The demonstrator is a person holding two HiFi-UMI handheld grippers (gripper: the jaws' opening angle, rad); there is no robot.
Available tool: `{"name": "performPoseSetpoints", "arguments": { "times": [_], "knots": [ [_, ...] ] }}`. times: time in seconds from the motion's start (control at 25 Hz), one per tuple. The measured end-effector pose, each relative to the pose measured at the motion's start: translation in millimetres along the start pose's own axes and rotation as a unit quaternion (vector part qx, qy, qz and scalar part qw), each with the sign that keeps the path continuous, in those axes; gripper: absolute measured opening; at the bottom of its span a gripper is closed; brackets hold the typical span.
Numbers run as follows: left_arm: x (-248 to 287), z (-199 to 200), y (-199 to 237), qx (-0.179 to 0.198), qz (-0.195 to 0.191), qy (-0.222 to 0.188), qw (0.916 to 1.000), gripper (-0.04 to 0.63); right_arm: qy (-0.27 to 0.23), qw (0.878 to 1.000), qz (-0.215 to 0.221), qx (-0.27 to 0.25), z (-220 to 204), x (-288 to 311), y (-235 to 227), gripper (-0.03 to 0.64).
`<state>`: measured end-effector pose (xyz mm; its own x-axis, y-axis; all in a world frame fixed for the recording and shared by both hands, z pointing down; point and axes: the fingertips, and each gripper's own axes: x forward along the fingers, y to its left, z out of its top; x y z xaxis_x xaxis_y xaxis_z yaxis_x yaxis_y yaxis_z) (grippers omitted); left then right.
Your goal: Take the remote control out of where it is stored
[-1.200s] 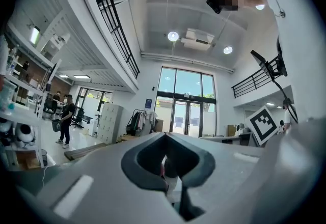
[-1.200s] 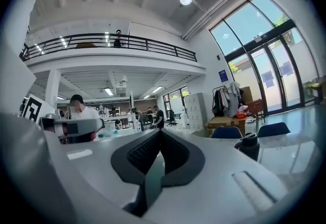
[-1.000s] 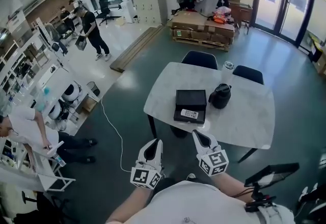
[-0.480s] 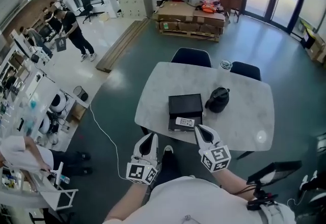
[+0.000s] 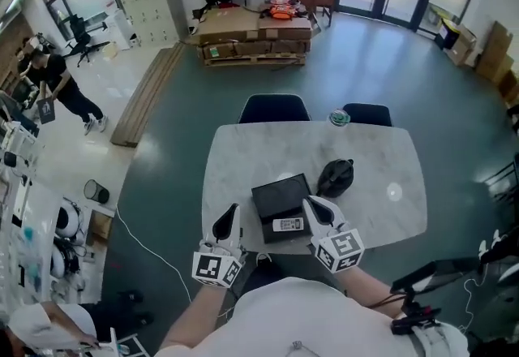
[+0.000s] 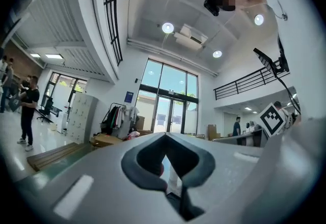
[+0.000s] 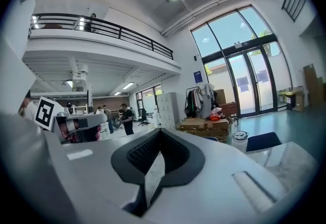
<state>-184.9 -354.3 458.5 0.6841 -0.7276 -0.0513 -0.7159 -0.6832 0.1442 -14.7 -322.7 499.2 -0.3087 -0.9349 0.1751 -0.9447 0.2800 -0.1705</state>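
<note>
On the white marble table (image 5: pixel 243 161) an open black box (image 5: pixel 278 196) lies near the front edge. A small pale remote control (image 5: pixel 289 225) rests in its near part. My right gripper (image 5: pixel 313 204) hovers just right of the remote, over the box's near right corner, jaws shut and empty. Beyond the table's near left edge my left gripper (image 5: pixel 231 214) is held, shut too, with nothing in it. Both gripper views point up into the hall past the closed jaw tips of the left gripper (image 6: pixel 164 137) and the right gripper (image 7: pixel 160 132); neither shows the remote.
A black rounded pot or bag (image 5: pixel 335 177) stands just right of the box. A lidded cup (image 5: pixel 340 118) is at the table's far edge, with two dark chairs (image 5: pixel 274 108) behind. Stacked cartons on a pallet (image 5: pixel 253 37) lie further back. A person (image 5: pixel 61 88) walks at far left.
The table and box have drawn closer and turned in the head view. Both grippers now reach the table's near edge, the right one beside the remote. Both stay shut.
</note>
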Motion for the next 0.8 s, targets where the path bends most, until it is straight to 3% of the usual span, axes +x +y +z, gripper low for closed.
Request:
{"name": "performPoseSetpoints", "arguments": {
  "times": [0.32, 0.4, 0.48, 0.56, 0.6, 0.68, 0.8],
  "knots": [
    [67.2, -40.5, 7.1, -0.015, -0.101, 0.051, 0.9935, 0.002, 0.002, 0.996, -0.085, 0.016, -3.6, 3.5, -37.0, 0.025],
    [83.9, -68.4, -10.9, 0.004, -0.142, 0.085, 0.9861, 0.002, 0.009, 0.995, -0.101, 0.023, -7.8, -6.5, -54.3, 0.025],
    [101.8, -104.0, -32.3, 0.045, -0.186, 0.133, 0.9724, 0.002, 0.012, 0.993, -0.115, 0.030, -8.2, -16.6, -74.0, 0.025],
    [114.2, -151.1, -48.9, 0.112, -0.229, 0.190, 0.9481, 0.003, 0.013, 0.991, -0.128, 0.035, -10.3, -24.2, -91.0, 0.025],
    [115.6, -177.5, -55.9, 0.151, -0.254, 0.220, 0.9298, 0.021, 0.015, 0.990, -0.136, 0.040, -13.7, -27.7, -97.2, 0.025],
    [110.0, -232.4, -68.3, 0.227, -0.308, 0.280, 0.8805, 0.063, 0.021, 0.987, -0.150, 0.054, -24.2, -35.1, -105.2, 0.025],
    [92.1, -311.9, -83.6, 0.306, -0.388, 0.358, 0.7921, 0.106, 0.033, 0.982, -0.170, 0.072, -44.1, -47.3, -113.3, 0.025]
  ]
}}
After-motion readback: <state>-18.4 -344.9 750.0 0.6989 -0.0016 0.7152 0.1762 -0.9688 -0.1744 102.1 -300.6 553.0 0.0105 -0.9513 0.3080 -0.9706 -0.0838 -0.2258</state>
